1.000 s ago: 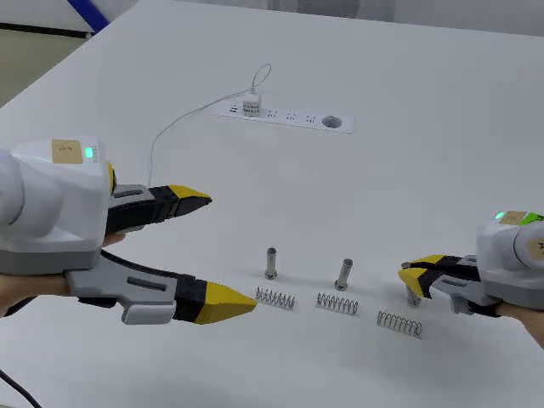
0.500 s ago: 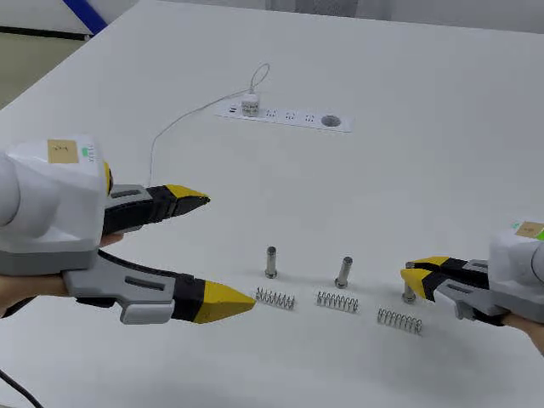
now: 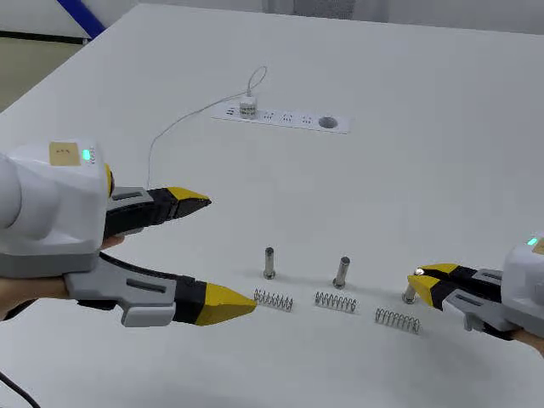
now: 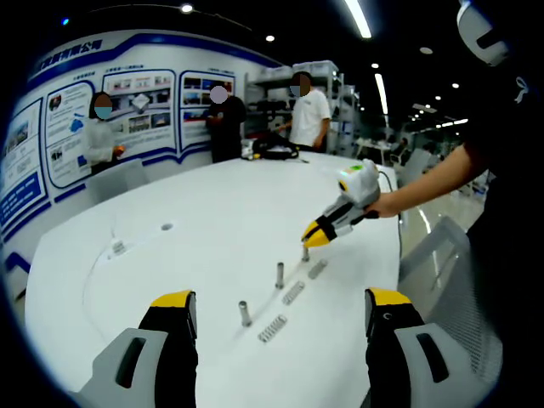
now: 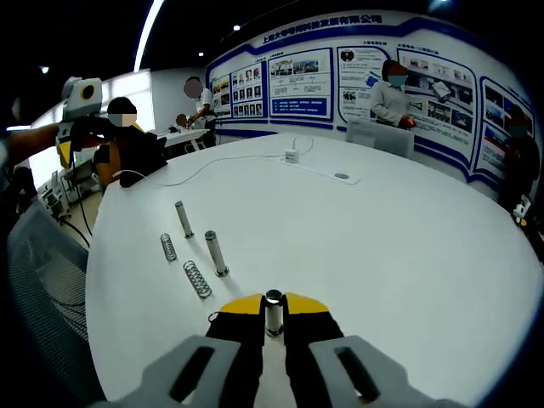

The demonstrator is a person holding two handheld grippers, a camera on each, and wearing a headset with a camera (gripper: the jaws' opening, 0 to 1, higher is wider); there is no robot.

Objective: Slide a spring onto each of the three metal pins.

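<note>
1. We see the left gripper [image 3: 211, 252], white and grey with black jaws and yellow tips, hovering over the left part of the wide white table [image 3: 408, 170]. Its jaws stand wide apart with nothing between them.
2. The right gripper [image 3: 420, 279], of the same build, reaches in low from the right edge of the head view. Its jaws are drawn together on the right-hand silver metal pin [image 3: 410, 295]. In the right gripper view this pin stands upright in the narrow gap between the yellow tips.
3. The left-hand silver metal pin [image 3: 269, 263] and the middle silver metal pin [image 3: 342, 272] stand upright on the table, apart from each other and clear of both grippers.
4. Three springs lie flat in a row just in front of the pins, one before each: the left-hand coiled wire spring [image 3: 274, 299], the middle coiled wire spring [image 3: 336, 302] and the right-hand coiled wire spring [image 3: 398, 320]. Each rests on the table surface, not on a pin.
5. Well behind the pins lies a long white power strip [image 3: 289, 118] with a small white plug [image 3: 247, 108] seated near its left end. A thin white cable [image 3: 183, 119] trails from it toward the left.
6. In the left gripper view we see a hand holding the right gripper at the farthest pin of the row.
</note>
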